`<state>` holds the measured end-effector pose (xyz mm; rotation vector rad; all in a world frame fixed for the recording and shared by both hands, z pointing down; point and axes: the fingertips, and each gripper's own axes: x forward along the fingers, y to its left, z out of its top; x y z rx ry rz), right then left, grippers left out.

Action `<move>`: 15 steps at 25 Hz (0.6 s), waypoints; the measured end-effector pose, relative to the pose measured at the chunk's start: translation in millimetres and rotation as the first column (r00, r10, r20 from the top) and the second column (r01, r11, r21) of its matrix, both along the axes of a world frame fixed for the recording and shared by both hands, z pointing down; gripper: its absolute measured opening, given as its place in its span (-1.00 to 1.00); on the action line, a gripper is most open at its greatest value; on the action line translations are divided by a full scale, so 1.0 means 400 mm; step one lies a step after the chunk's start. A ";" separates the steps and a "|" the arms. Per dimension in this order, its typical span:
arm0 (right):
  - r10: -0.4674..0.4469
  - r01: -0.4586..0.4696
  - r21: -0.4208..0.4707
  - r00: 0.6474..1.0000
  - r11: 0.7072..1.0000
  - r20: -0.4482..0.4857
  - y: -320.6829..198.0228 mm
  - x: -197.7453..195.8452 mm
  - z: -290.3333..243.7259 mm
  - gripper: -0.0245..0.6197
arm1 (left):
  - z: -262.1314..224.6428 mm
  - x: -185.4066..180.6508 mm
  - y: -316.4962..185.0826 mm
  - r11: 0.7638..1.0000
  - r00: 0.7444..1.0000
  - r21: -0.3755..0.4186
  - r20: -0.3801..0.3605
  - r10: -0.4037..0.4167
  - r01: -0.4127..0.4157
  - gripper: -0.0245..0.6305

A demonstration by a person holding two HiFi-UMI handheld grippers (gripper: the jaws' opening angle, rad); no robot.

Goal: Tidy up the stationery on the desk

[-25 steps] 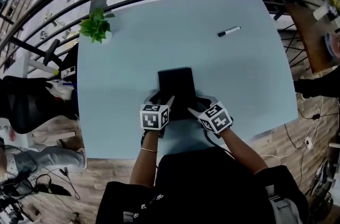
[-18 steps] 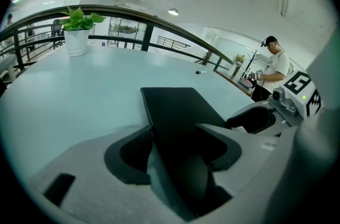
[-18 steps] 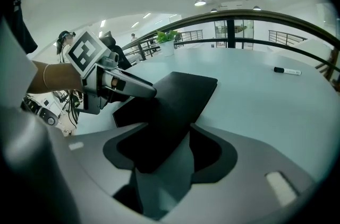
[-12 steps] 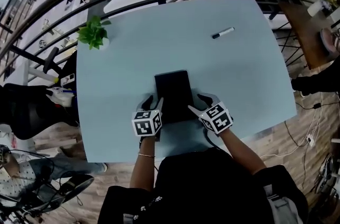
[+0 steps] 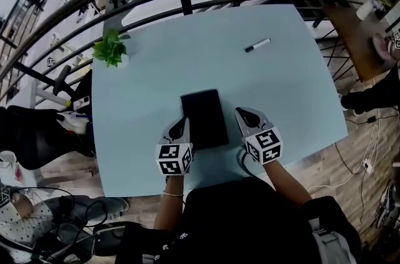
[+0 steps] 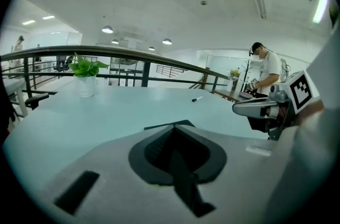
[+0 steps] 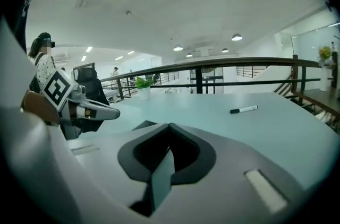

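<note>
Bench: a pale blue bench seen from above, with a dark railing behind it.
Black notebook: a flat black notebook lies toward the front, between the two grippers; neither touches it.
Marker: a black-and-white marker lies far back on the right, well apart from the notebook.
Plant: a small potted plant stands at the back left.
Left gripper: the left gripper is just beside the notebook's left edge. Its jaws have just closed, with nothing between them.
Right gripper: the right gripper is just right of the notebook, its jaws likewise just closed on nothing.
Handling: the notebook looks thin, stiff and fairly light, lying flush, so an edge or corner is probably the best hold. The marker looks light, smooth and apt to roll, so grip it across its middle.
</note>
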<state>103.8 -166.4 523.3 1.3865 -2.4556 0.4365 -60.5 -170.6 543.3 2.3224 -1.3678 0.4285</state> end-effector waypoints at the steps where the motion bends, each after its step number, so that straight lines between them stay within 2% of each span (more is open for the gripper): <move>1: 0.011 -0.011 0.011 1.000 1.000 0.011 0.000 0.005 -0.012 -0.90 | -0.014 0.012 0.002 1.000 1.000 0.014 0.007 0.019 -0.019 -0.95; 8: 0.056 -0.060 0.075 0.997 0.995 0.051 0.006 0.032 -0.084 -0.90 | -0.111 0.086 0.006 0.990 0.994 0.097 -0.033 0.104 -0.101 -0.95; 15: 0.133 -0.140 0.163 0.990 0.977 0.052 0.017 0.098 -0.182 -0.90 | -0.166 0.148 0.001 0.968 0.979 0.159 -0.024 0.202 -0.196 -0.95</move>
